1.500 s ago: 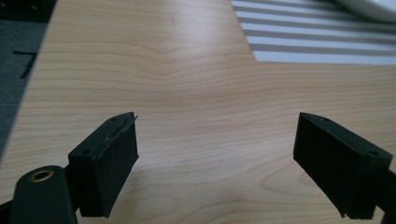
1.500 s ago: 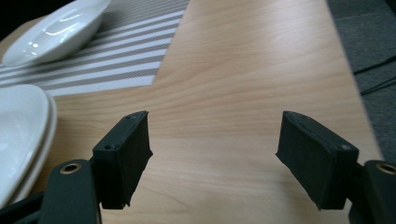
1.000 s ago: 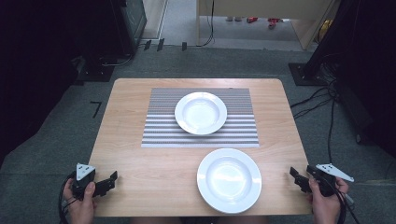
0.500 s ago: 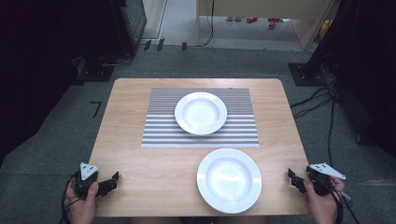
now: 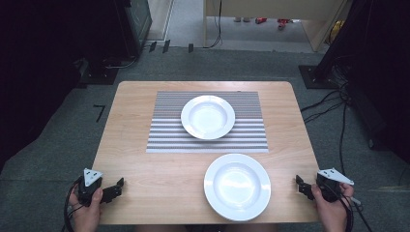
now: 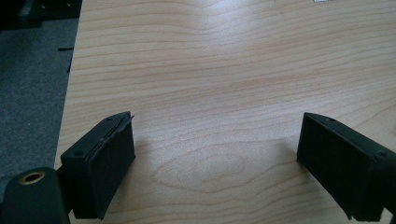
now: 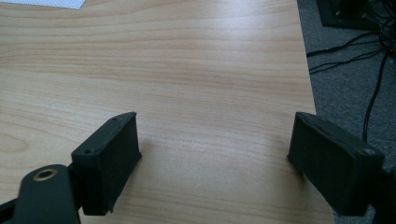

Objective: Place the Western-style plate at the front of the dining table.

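Resting near the front edge of the wooden bench (image 5: 145, 164), the near plate (image 5: 237, 186) is the thing closest to the two grippers; it is a round white plate with a shallow well and a broad rim, so it has no long axis and points no particular way, and it lies flat with its open face up. It sits right of the bench's middle, just clear of the front edge of the striped mat (image 5: 208, 140). A second white plate (image 5: 208, 116) of the same kind lies flat on that mat, farther from the person and slightly to the left, apart from the first. The left gripper (image 5: 116, 187) is held low at the front left corner of the bench in the person's left hand (image 5: 87, 212), its jaws pointing right and a little forward, well apart from the near plate. In the left gripper view its jaws stand wide apart over bare wood with nothing between them. The right gripper (image 5: 300, 185) is held in the right hand (image 5: 331, 210) at the front right edge, jaws pointing left toward the near plate but not touching it. In the right gripper view its jaws are likewise spread wide and empty, straddling the bench's right edge above the grey carpet (image 7: 355, 79).
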`<action>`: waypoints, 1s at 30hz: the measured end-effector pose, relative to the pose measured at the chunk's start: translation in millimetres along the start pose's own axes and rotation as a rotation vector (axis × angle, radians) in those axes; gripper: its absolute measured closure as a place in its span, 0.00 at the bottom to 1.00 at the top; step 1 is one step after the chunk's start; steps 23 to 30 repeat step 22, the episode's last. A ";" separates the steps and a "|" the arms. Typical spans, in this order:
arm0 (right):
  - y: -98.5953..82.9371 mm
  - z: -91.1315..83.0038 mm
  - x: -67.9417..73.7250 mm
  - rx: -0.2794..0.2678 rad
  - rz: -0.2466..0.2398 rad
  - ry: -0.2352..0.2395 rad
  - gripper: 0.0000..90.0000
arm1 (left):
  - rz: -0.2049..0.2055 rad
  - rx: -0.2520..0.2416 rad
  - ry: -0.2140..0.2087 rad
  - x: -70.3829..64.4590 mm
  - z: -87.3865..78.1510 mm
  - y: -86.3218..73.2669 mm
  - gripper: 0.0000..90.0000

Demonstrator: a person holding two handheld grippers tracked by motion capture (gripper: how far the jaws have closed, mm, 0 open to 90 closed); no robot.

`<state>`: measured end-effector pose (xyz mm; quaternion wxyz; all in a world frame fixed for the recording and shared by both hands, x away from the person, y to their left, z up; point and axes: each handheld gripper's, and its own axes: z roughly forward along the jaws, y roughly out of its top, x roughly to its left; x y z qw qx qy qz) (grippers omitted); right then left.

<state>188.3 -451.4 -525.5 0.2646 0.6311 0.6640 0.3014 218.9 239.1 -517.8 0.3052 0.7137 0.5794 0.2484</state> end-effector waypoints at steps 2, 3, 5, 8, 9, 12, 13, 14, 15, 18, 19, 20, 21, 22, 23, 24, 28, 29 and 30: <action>0.3 0.5 0.7 0.003 0.000 0.002 0.16 | 0.000 -0.001 0.000 0.0 0.1 -0.1 0.12; 0.4 0.5 1.1 0.006 0.003 0.001 0.15 | 0.000 -0.002 0.000 -0.1 0.1 -0.2 0.12; 0.5 0.7 1.3 0.006 0.002 0.001 0.15 | 0.001 -0.004 -0.001 -0.1 0.2 -0.4 0.12; 0.8 1.5 1.7 0.006 -0.002 0.002 0.13 | 0.001 -0.006 0.000 -0.3 0.6 -0.4 0.12; 1.1 1.9 2.4 0.011 -0.002 0.004 0.11 | 0.000 -0.007 0.000 -0.3 0.7 -0.3 0.12; 1.3 2.4 2.8 0.013 -0.004 0.006 0.10 | -0.002 -0.007 0.001 -0.5 1.0 -0.1 0.12; 1.3 2.5 2.6 0.012 -0.007 0.006 0.10 | -0.002 -0.008 0.002 -0.6 1.1 0.0 0.12; 1.4 2.5 2.7 0.012 -0.007 0.006 0.10 | -0.002 -0.007 0.002 -0.6 1.2 0.1 0.12; 1.4 2.5 2.7 0.013 -0.007 0.006 0.10 | -0.003 -0.007 0.003 -0.6 1.2 0.2 0.12; 1.7 2.9 3.2 0.017 -0.003 0.006 0.09 | -0.005 -0.007 0.004 -0.8 1.4 0.3 0.12; 1.8 3.0 3.2 0.018 -0.004 0.006 0.09 | -0.006 -0.008 0.005 -0.8 1.5 0.4 0.12; 1.9 3.1 3.2 0.018 -0.003 0.006 0.09 | -0.006 -0.008 0.005 -0.9 1.6 0.4 0.12; 2.0 3.4 3.2 0.018 -0.005 0.006 0.08 | -0.007 -0.008 0.006 -0.9 1.6 0.5 0.12; 2.2 3.6 3.2 0.019 -0.005 0.006 0.08 | -0.008 -0.007 0.006 -0.9 1.6 0.5 0.12; 2.2 3.6 3.2 0.019 -0.005 0.006 0.08 | -0.008 -0.007 0.006 -0.9 1.6 0.5 0.12; 2.2 3.6 3.2 0.019 -0.005 0.006 0.08 | -0.008 -0.007 0.006 -0.9 1.6 0.5 0.12; 2.2 3.6 3.2 0.019 -0.005 0.006 0.08 | -0.008 -0.007 0.006 -0.9 1.6 0.5 0.12; 2.2 3.6 3.2 0.019 -0.005 0.006 0.08 | -0.008 -0.007 0.006 -0.9 1.6 0.5 0.12; 2.2 3.6 3.2 0.019 -0.005 0.006 0.08 | -0.008 -0.007 0.006 -0.9 1.6 0.5 0.12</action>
